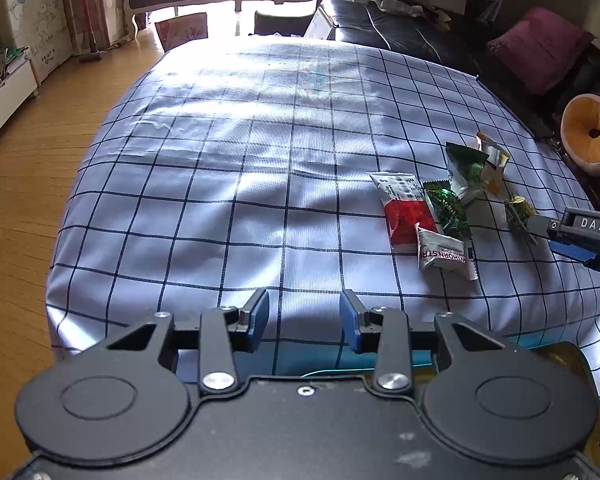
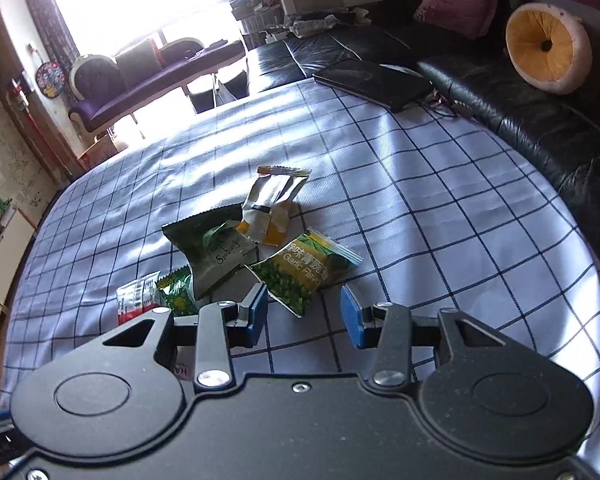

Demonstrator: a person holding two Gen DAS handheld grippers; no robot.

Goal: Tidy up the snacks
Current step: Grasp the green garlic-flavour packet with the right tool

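Your snack packets (image 2: 240,248) lie heaped toward the right edge of the checked surface (image 1: 220,184). Your right gripper (image 2: 304,316), fingers apart and empty, hovers just short of the garlic pea packet (image 2: 304,270), probably lining up a grasp; your left gripper (image 1: 304,320) waits open near the front edge.

Black left gripper (image 1: 304,322), blue pads, silver screws, 2 round discs
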